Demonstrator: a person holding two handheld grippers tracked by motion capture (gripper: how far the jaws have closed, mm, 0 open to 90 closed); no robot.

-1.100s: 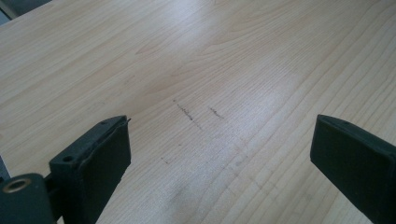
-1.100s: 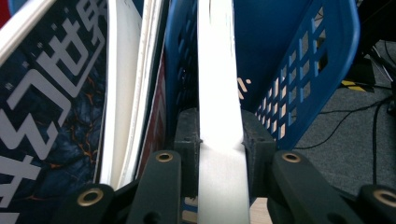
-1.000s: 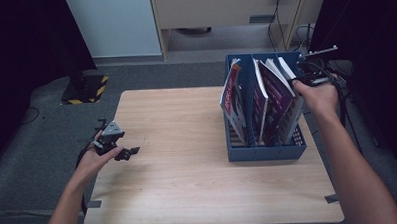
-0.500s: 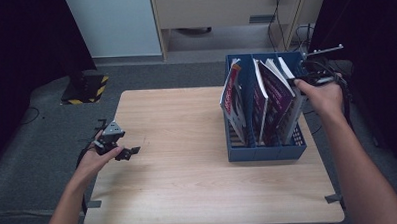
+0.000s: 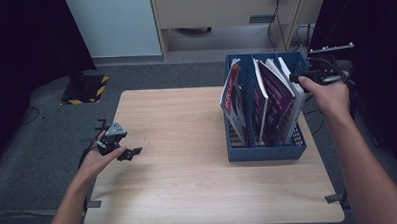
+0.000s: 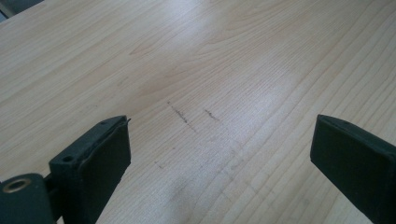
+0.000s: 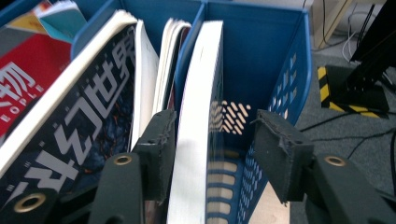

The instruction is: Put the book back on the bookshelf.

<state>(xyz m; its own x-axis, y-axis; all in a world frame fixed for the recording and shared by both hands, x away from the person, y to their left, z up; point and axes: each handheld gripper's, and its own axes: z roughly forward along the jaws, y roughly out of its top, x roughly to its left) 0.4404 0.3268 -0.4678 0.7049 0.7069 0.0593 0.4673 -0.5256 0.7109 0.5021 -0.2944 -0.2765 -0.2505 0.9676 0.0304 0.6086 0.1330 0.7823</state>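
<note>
Right gripper (image 7: 212, 140) astride racked book (image 7: 198, 116)

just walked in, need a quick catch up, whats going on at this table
A person is filing books into a blue rack at the right end of the wooden table. The right tool straddles a white-edged book standing in the rack's end slot; its jaws have just been opening and one pad stands clear of the book. The left tool rests open over bare tabletop, holding nothing.

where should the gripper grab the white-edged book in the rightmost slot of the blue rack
Grip the book by its top edge, coming straight down from above: it stands nearly upright in the blue rack, free space to its right. The right gripper already straddles it, jaws just opening.
</note>
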